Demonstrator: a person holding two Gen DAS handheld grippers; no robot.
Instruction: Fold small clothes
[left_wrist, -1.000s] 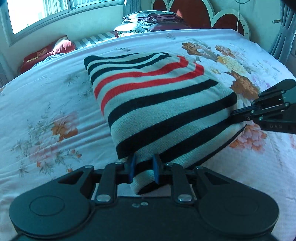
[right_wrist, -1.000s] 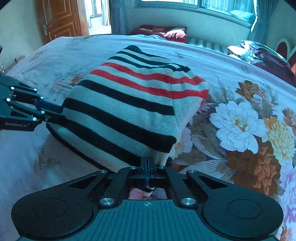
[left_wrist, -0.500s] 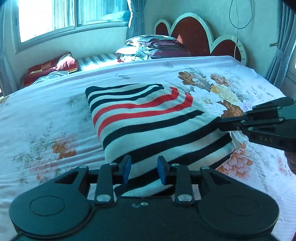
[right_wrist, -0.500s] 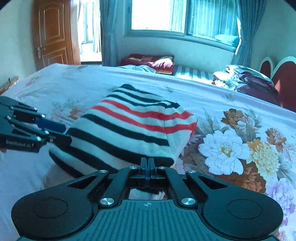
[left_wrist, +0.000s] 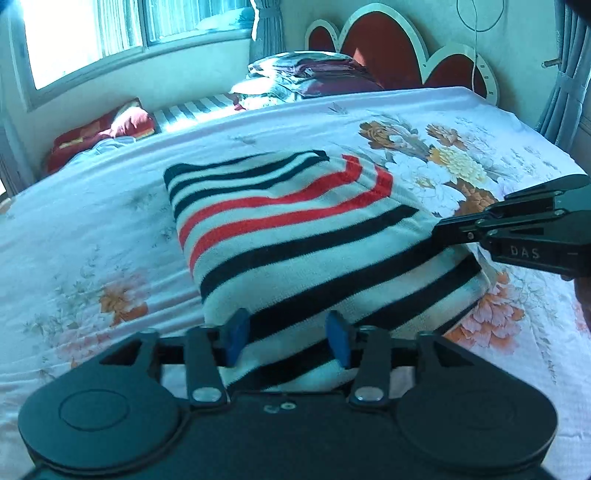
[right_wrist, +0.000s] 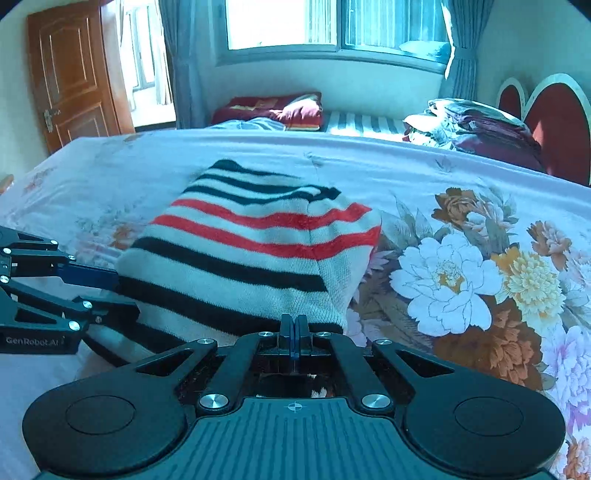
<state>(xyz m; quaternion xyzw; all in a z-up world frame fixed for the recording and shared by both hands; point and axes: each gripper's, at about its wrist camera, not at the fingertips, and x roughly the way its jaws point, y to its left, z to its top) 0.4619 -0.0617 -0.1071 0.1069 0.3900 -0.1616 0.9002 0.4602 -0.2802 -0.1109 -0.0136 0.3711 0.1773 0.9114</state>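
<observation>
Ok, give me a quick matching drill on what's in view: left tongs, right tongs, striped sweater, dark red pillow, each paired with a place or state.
Things:
1. left tongs
2. right tongs
3. striped sweater
4. dark red pillow

States or places:
A. folded on the flowered sheet
B. under the window
C. open, pads astride the sweater's near edge
D. shut

Pairs: 1-C, 2-D, 3-A, 4-B
</observation>
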